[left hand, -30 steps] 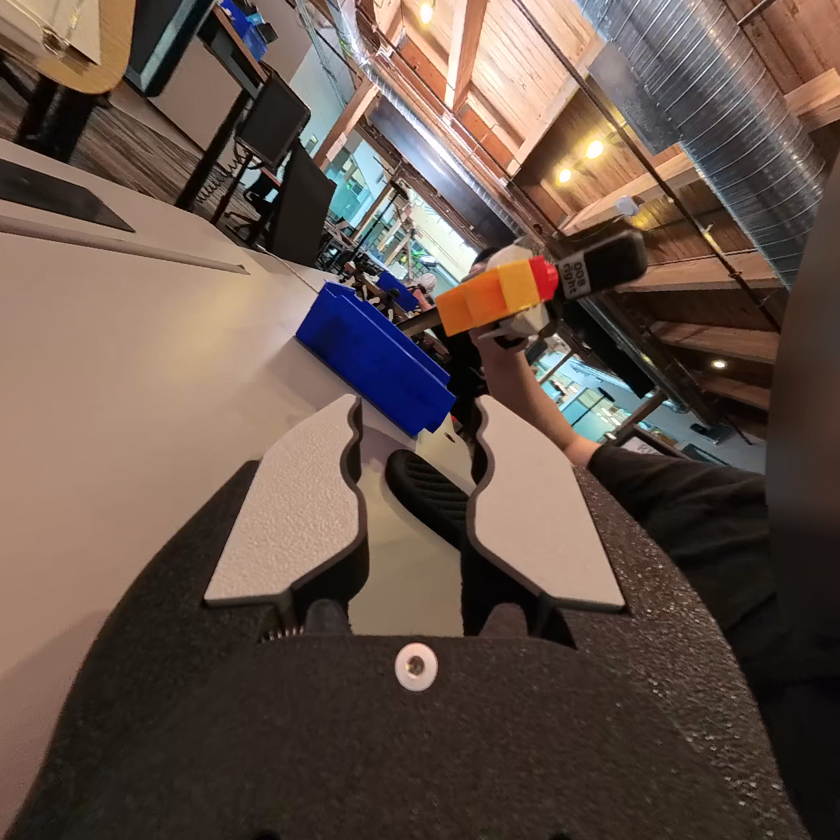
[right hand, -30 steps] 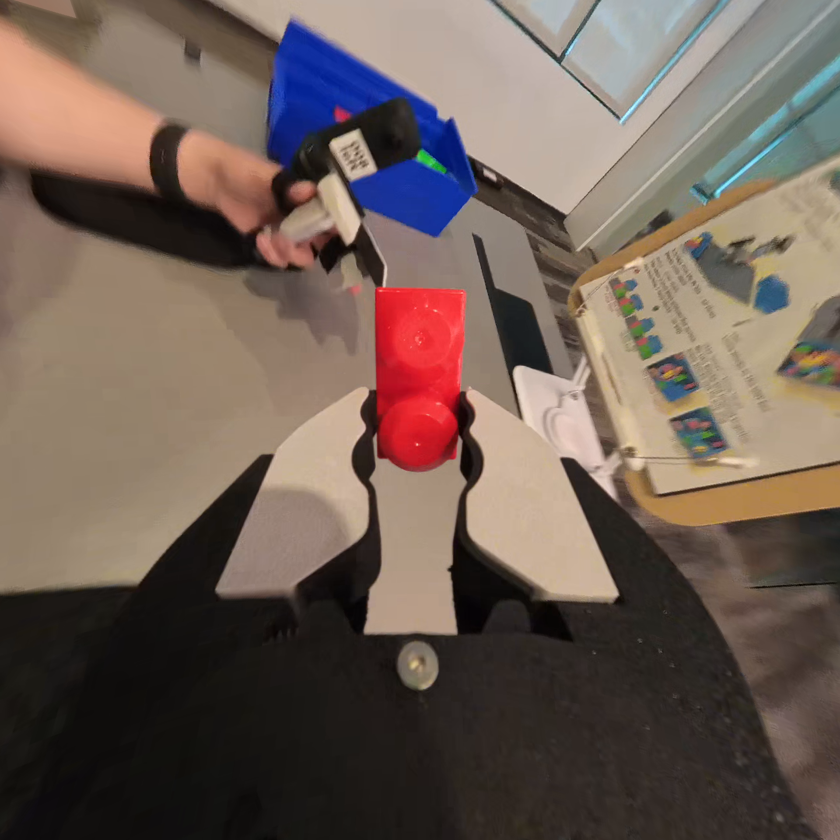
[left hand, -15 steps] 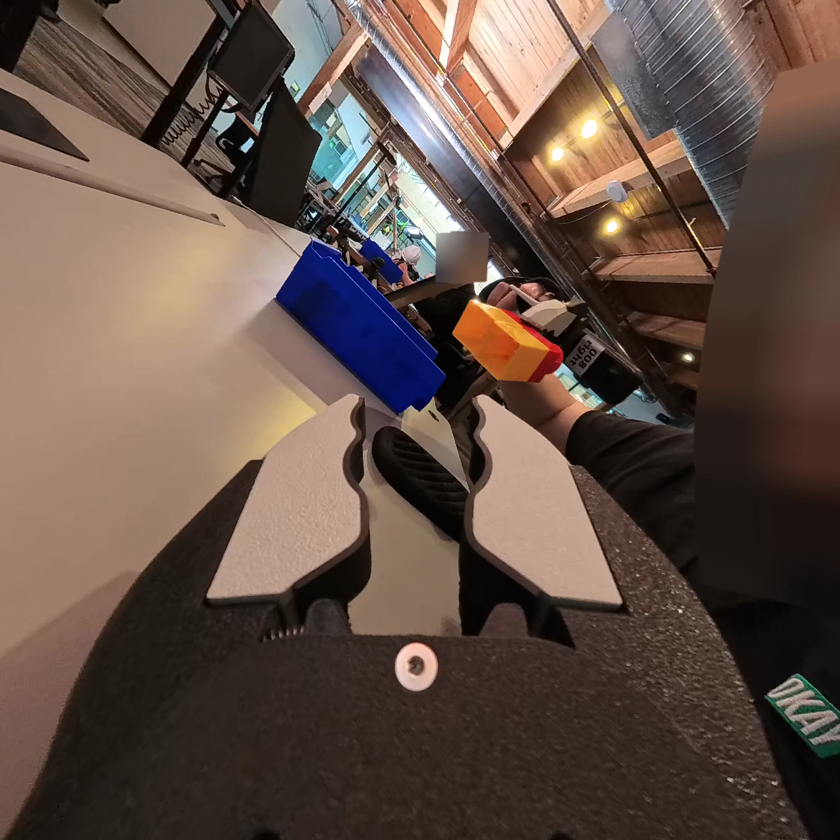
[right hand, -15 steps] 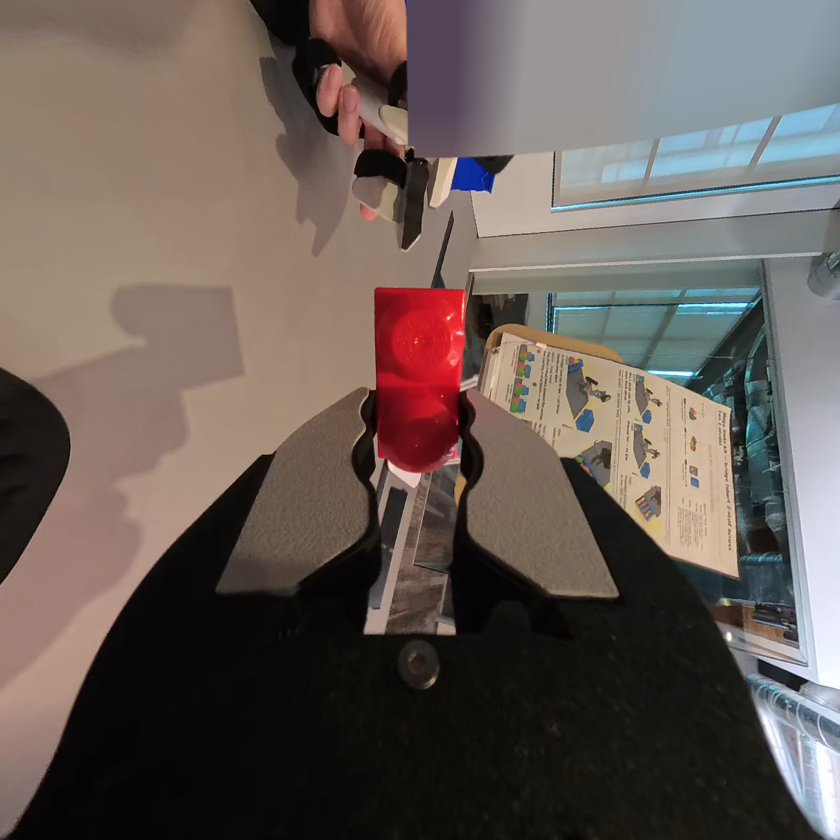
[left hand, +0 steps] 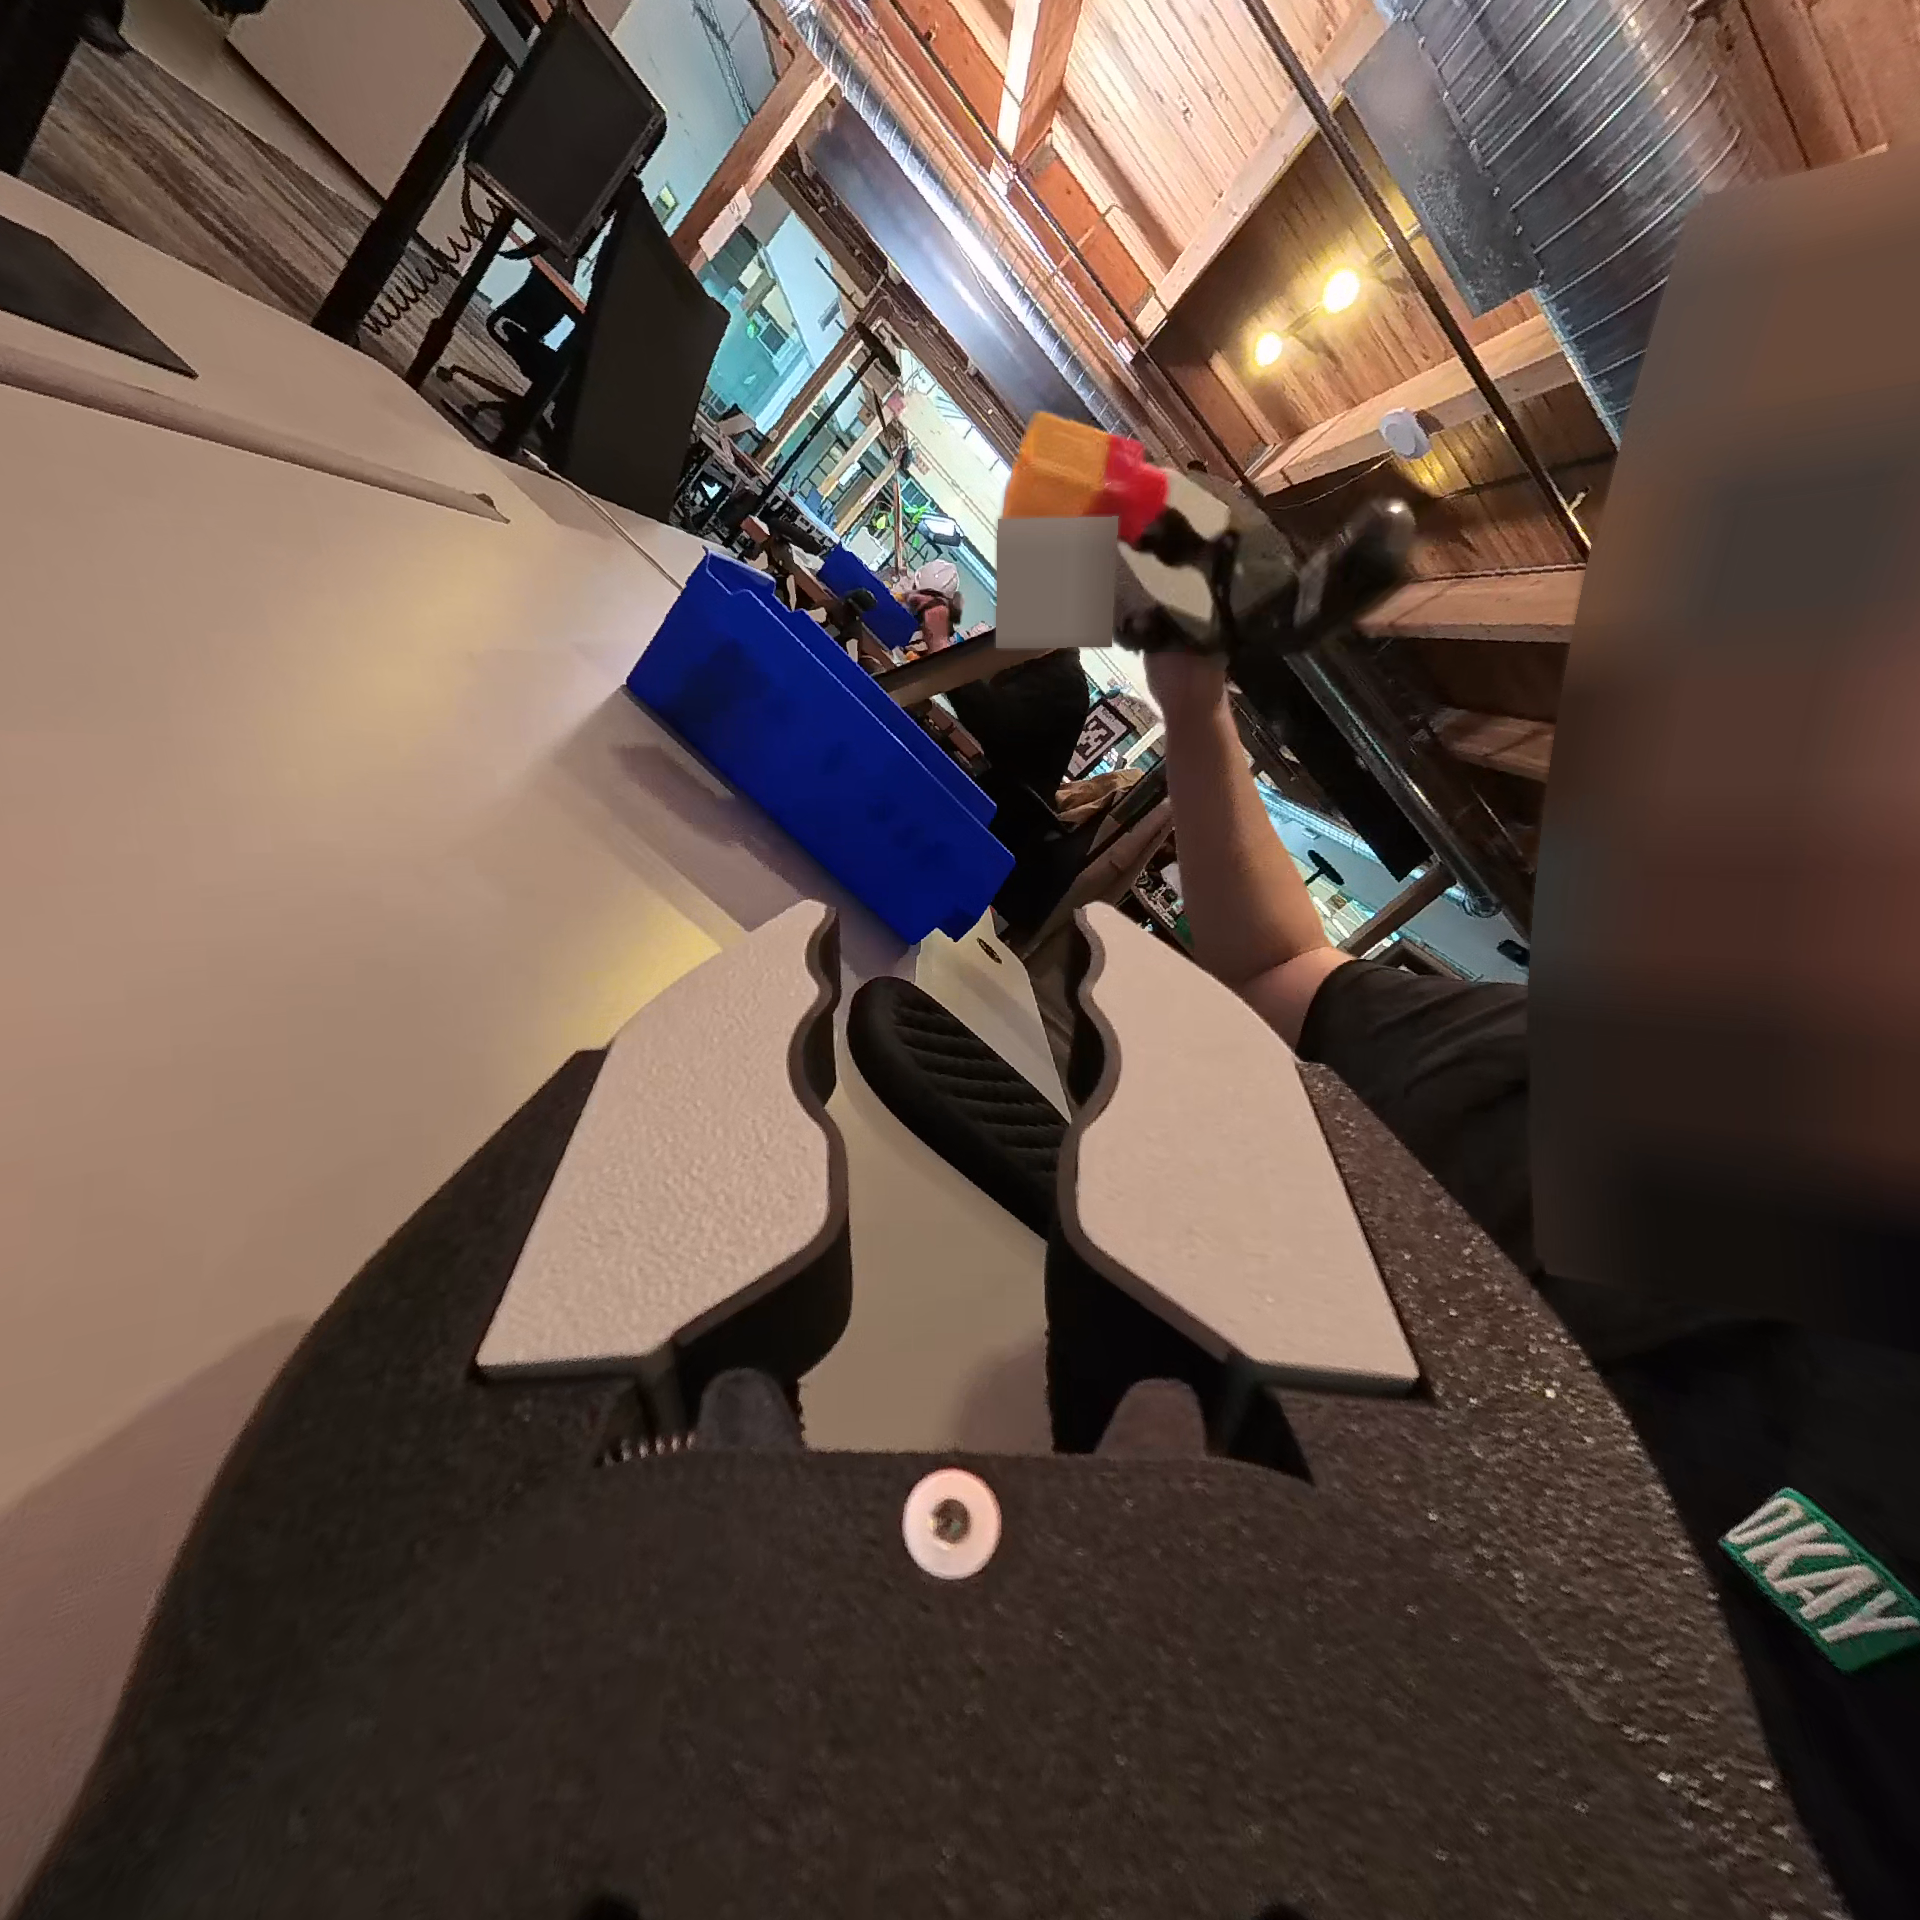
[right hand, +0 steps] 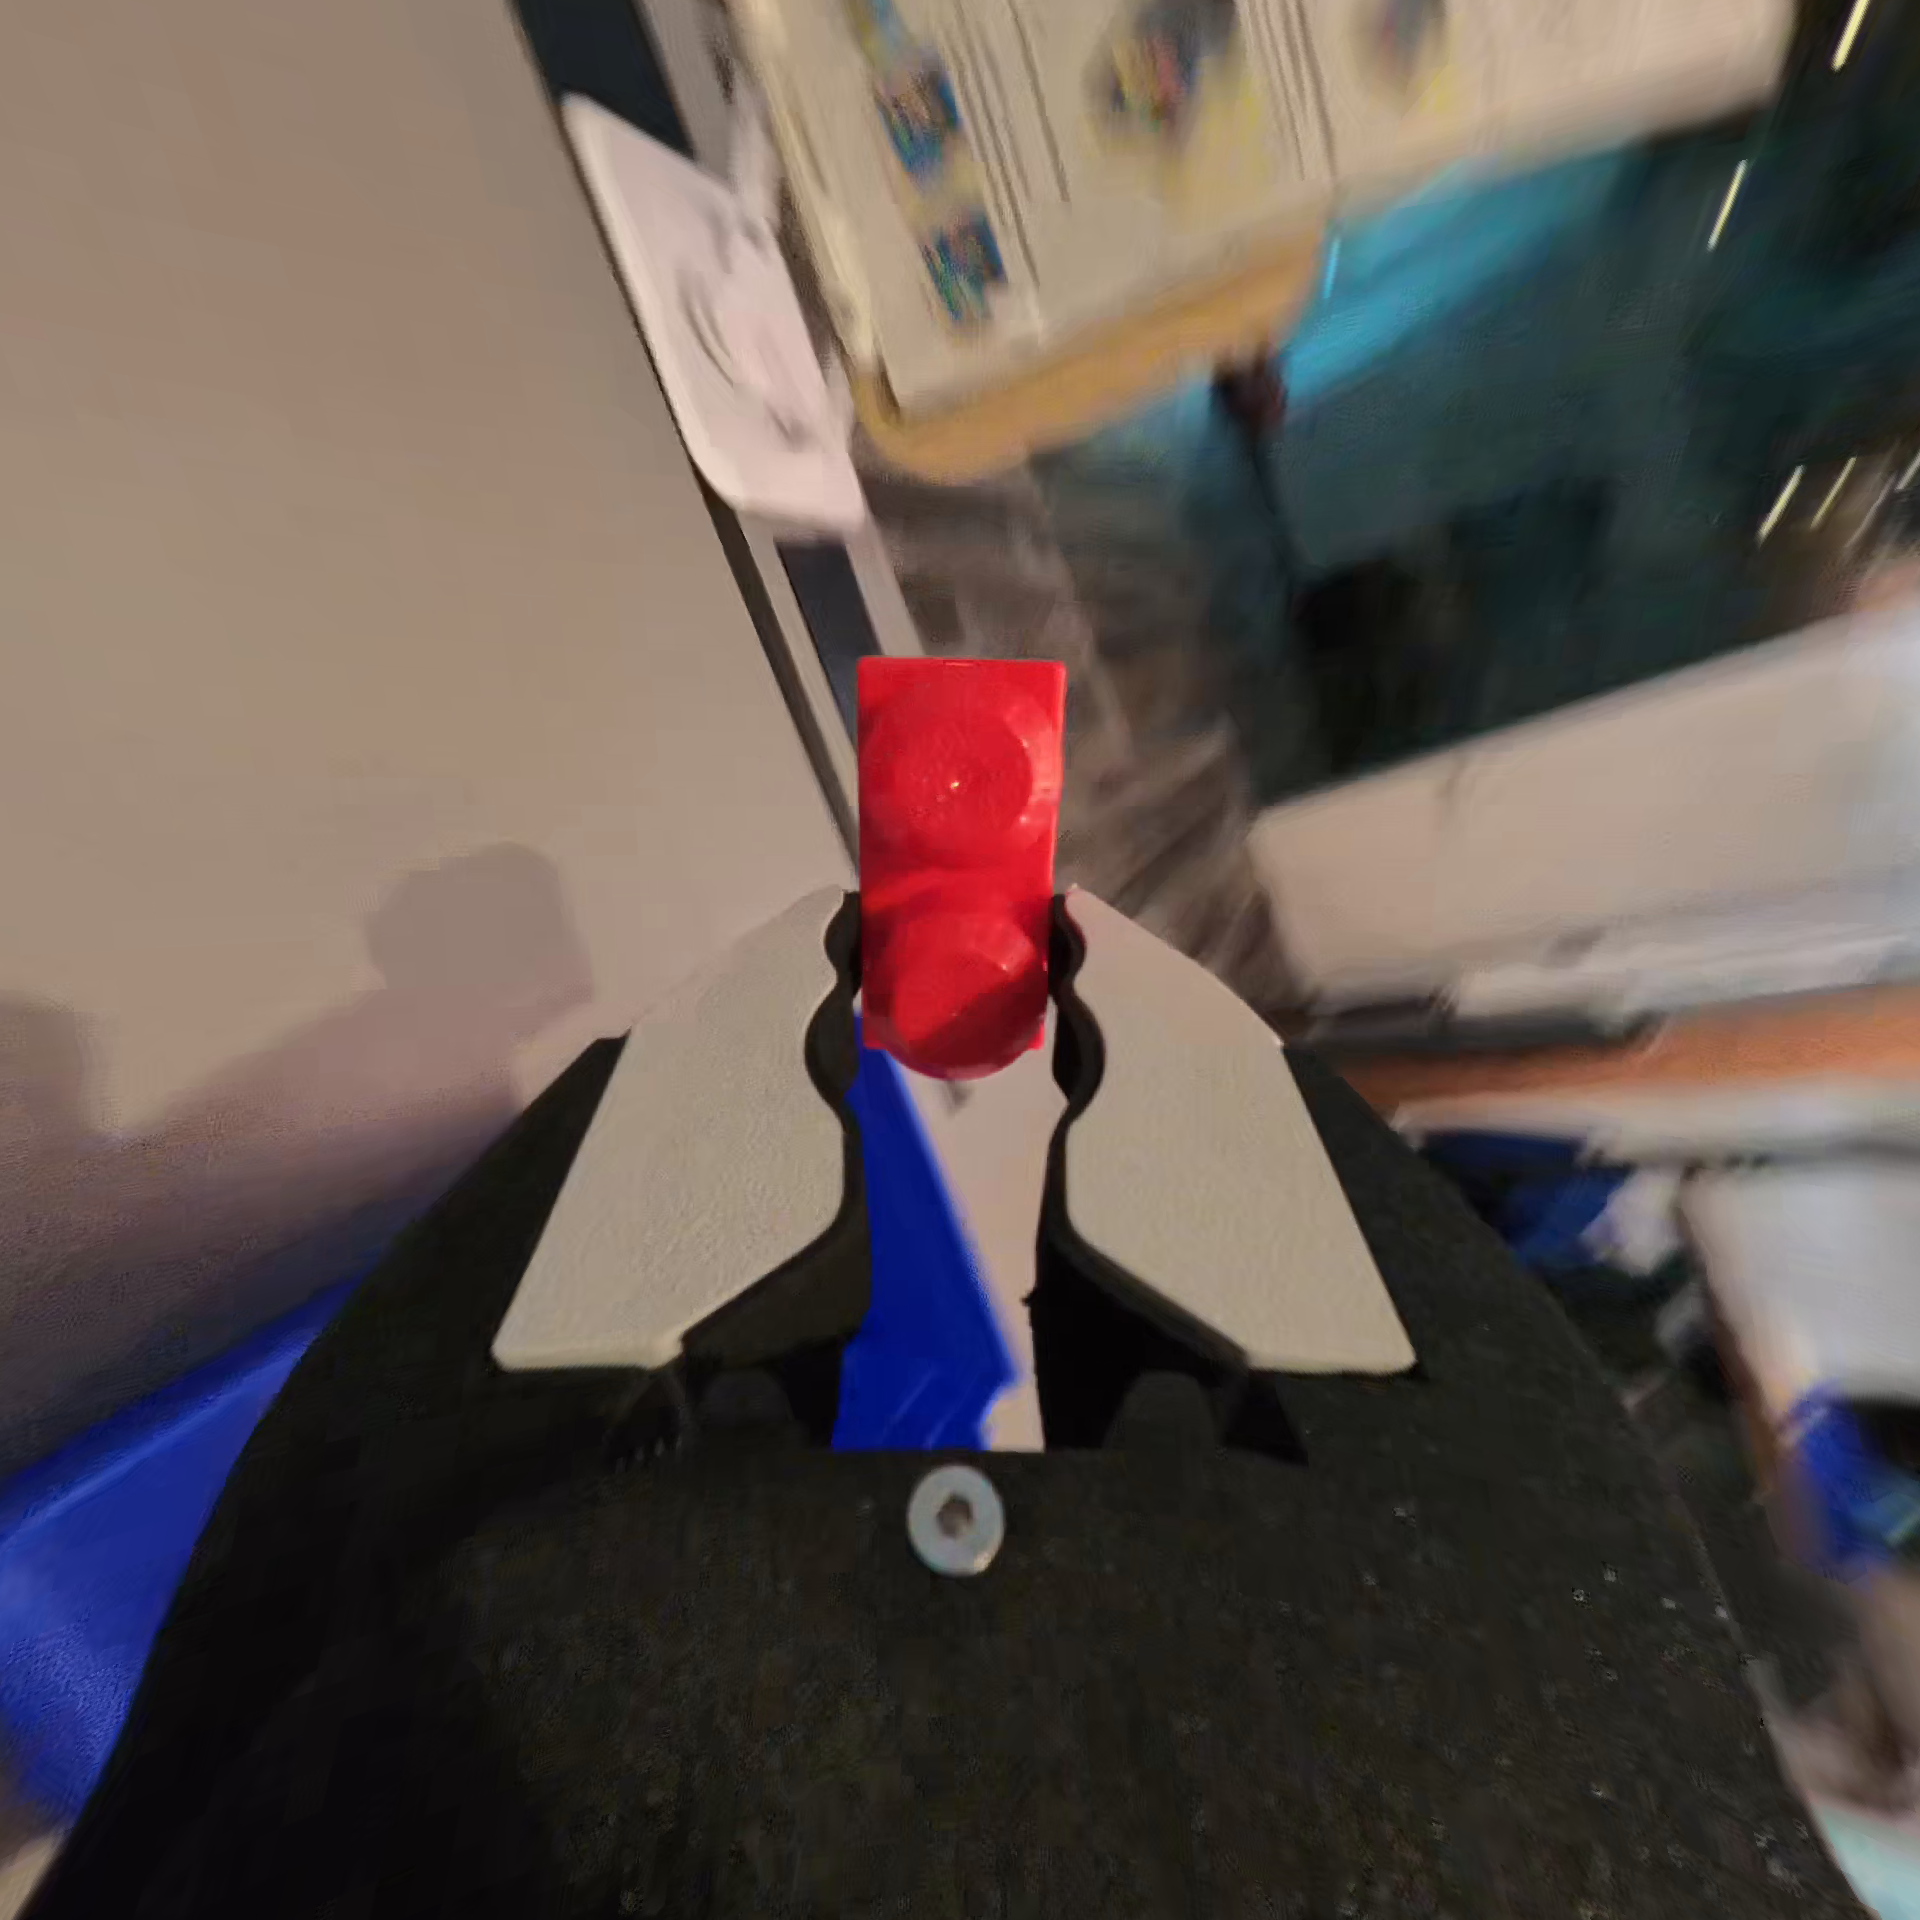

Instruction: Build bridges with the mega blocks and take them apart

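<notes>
My right gripper (right hand: 956,914) is shut on a red block (right hand: 956,831), with both pads pressed on its sides. The left wrist view shows that gripper (left hand: 1143,530) raised in the air at the upper right. There the red block (left hand: 1132,483) has an orange and yellow block (left hand: 1060,473) stuck to its far side. My left gripper (left hand: 951,925) is open and holds nothing, low over the white table (left hand: 260,831). A black ribbed object (left hand: 966,1081) lies on the table behind its fingers, and they do not press on it.
A blue bin (left hand: 821,769) stands on the table ahead of the left gripper; it also shows under the right gripper (right hand: 914,1247). A picture sheet on a wooden board (right hand: 1039,156) and a white flat device (right hand: 727,312) lie beyond the table edge. Dark monitors (left hand: 571,135) stand far left.
My right gripper swung and rose with the block stack still in its grasp; its view swept across the table to above the blue bin. My left gripper stayed low and narrowed slightly.
</notes>
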Demonstrator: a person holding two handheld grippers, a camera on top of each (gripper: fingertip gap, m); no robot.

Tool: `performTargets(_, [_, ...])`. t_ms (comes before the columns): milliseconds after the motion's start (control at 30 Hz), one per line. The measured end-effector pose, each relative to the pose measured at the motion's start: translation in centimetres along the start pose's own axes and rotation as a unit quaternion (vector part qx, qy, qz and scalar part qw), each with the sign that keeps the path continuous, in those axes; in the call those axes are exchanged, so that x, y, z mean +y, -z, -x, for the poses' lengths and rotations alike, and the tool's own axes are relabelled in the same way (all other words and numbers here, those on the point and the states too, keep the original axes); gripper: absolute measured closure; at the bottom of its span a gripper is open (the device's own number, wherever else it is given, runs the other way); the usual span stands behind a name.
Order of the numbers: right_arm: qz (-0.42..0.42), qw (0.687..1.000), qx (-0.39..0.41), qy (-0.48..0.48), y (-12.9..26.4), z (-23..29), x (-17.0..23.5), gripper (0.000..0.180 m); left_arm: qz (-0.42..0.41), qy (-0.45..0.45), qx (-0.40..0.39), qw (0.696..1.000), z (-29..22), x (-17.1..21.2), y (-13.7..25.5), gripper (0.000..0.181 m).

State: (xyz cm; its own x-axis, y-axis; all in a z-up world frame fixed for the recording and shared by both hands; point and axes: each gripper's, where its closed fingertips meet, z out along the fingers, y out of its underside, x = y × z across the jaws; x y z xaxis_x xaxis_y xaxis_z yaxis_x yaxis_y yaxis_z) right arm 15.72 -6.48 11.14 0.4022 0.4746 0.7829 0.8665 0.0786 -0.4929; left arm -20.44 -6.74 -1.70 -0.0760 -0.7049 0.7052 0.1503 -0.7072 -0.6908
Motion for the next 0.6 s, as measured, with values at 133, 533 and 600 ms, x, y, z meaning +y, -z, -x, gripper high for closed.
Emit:
performTargets(133, [0.124, 0.969, -0.102, -0.188, 0.6, -1.0, 10.7, 0.146, 0.007, -0.002, -0.001, 1.0, 0.1, 0.3, -0.1, 0.14])
performTargets(533, [0.239, 0.911, -0.324, -0.084, -6.1, 5.6, 24.6, 0.145, 0.004, 0.006, -0.032, 0.999, 0.8, 0.0, 0.1, 0.141])
performTargets(600, [0.235, 0.906, -0.345, -0.066, -6.8, 5.9, 25.3, 0.145, 0.008, 0.009, -0.037, 0.999, 0.8, 0.5, -0.1, 0.141])
